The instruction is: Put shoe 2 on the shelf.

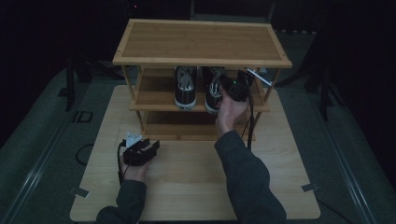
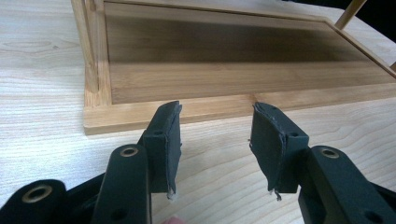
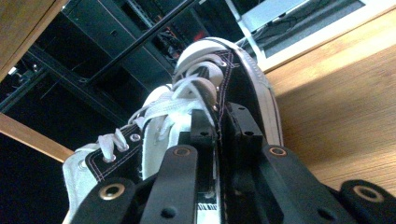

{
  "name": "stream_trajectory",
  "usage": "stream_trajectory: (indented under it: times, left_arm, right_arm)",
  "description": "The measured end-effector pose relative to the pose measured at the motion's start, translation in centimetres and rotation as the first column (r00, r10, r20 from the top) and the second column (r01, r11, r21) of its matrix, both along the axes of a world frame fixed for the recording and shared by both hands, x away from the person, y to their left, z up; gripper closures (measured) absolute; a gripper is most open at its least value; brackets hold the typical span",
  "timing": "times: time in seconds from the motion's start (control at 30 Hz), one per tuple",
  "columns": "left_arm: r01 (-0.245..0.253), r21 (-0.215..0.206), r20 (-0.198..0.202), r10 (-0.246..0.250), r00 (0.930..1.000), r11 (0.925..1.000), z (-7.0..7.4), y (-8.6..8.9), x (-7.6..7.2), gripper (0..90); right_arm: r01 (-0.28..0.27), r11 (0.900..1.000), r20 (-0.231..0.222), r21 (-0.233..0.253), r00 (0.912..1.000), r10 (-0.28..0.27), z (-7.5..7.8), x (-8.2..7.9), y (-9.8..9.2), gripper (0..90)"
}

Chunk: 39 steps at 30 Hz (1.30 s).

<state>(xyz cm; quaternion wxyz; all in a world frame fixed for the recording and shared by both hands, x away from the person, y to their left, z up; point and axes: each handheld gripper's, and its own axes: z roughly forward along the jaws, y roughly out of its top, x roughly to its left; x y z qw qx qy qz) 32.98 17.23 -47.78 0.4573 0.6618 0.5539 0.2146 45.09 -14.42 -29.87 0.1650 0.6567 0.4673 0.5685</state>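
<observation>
Two black canvas sneakers with white toe caps stand side by side on the middle shelf [image 1: 154, 91] of a bamboo shoe rack [image 1: 201, 42]. The left shoe [image 1: 185, 88] stands free. My right gripper [image 1: 225, 85] is at the right shoe [image 1: 213, 93], under the top shelf. In the right gripper view its jaws are shut on that shoe's black side wall [image 3: 233, 93], beside the white laces, at my right gripper [image 3: 219, 122]. My left gripper [image 1: 152, 145] rests low over the table in front of the rack, open and holding nothing. In its own view my left gripper [image 2: 217, 119] faces the bottom shelf [image 2: 233, 79].
The rack stands at the back of a light wooden table [image 1: 196, 182]. Its bottom shelf holds nothing. The rack's thin posts [image 1: 138, 93] flank the shelves. Dark floor and stands surround the table.
</observation>
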Motion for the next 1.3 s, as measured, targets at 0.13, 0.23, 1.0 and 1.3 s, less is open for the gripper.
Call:
stream_trajectory:
  times: [0.13,0.23,1.0,1.3]
  left_arm:
    - [0.000,-0.001,0.000,0.000,1.0000,1.0000,0.0,0.0,0.0,53.3]
    - [0.002,0.002,-0.001,-0.002,1.0000,1.0000,0.0,0.0,0.0,53.3]
    - [0.005,0.004,-0.003,-0.005,1.0000,1.0000,-0.1,-0.1,0.2,52.9]
    - [0.003,0.005,-0.004,-0.003,1.0000,1.0000,-0.1,-0.1,0.1,52.8]
  right_arm:
    - [0.005,1.000,-0.010,0.017,0.9999,-0.005,0.0,0.2,0.0,81.9]
    - [-0.001,1.000,-0.012,0.016,0.9999,0.001,0.0,0.2,0.0,81.8]
    - [-0.061,0.998,-0.040,0.025,0.9973,0.062,-0.3,0.8,-0.2,64.2]
    - [-0.110,0.992,0.032,0.061,0.9937,0.108,-0.4,0.2,-0.9,49.3]
